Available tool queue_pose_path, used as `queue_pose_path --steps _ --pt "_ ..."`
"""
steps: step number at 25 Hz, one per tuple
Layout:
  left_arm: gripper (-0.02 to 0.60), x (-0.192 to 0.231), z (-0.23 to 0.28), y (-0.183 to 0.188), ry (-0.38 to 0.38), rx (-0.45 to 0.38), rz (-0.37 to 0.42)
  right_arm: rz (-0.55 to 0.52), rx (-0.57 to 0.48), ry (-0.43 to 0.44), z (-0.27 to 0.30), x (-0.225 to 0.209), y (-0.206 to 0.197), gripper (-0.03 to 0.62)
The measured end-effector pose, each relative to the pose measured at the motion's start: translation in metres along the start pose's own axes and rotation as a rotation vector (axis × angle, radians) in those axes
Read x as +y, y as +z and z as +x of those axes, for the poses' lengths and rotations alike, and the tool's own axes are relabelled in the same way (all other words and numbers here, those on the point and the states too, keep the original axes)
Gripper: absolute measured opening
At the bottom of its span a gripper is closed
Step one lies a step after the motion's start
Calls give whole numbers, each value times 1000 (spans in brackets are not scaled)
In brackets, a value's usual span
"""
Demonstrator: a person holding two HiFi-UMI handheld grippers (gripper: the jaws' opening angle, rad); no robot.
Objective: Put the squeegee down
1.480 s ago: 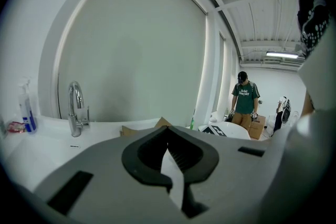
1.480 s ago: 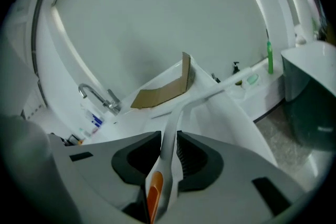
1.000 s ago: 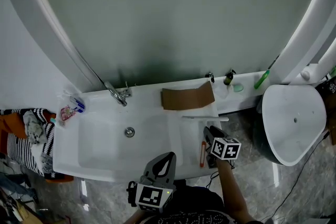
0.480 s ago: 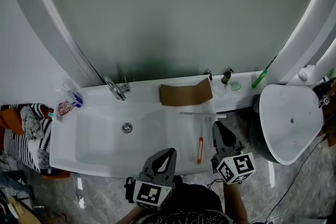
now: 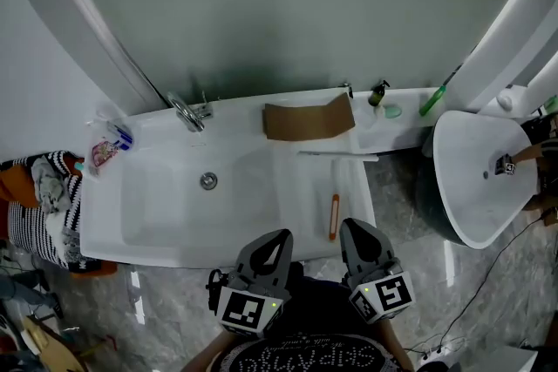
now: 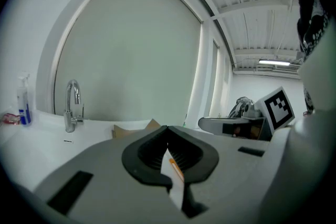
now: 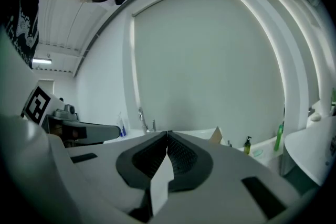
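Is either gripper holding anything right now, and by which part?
Nothing is held. The left gripper and right gripper are shut and empty; the squeegee lies on the washbasin.

Two hand-held claws in pale grey plastic, the left gripper and the right gripper, each taper to a rounded tip, with black ribbed pads lining the inner faces just behind it. Behind each claw sits a marker cube printed with black-and-white squares inside a white border. Behind those is the person's clothing: a dark top with pale lettering across it.
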State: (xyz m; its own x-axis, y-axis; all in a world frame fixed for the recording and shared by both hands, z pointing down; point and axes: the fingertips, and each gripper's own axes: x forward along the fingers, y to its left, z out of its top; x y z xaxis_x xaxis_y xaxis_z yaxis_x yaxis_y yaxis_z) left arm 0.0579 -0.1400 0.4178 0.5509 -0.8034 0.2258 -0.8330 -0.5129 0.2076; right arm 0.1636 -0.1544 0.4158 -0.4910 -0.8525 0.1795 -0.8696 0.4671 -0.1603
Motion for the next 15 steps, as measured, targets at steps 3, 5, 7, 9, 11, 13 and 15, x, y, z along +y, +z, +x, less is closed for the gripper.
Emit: queue_pose_path --steps 3,5,7,9,11,13,15 --pt "5 -4 -3 -2 -10 -18 -22 27 23 10 -7 12 -14 21" --pt "5 -9 -5 -5 -33 -10 -13 46 19 5 -10 14 -16 21" --pt "5 -13 -5 -6 -64 -10 5 52 16 -1 -11 16 -16 21" --pt "5 -16 -7 -6 -89 -12 31 44 19 -10 -12 20 -16 21" --pt "5 -17 -9 -10 -110 11 59 36 19 -18 -13 27 -15 21" --pt "5 -16 -9 -15 -129 41 75 31 21 -21 -12 33 -15 21" --pt "5 -12 -11 -14 -136 52 65 34 34 -24 -11 40 -16 21"
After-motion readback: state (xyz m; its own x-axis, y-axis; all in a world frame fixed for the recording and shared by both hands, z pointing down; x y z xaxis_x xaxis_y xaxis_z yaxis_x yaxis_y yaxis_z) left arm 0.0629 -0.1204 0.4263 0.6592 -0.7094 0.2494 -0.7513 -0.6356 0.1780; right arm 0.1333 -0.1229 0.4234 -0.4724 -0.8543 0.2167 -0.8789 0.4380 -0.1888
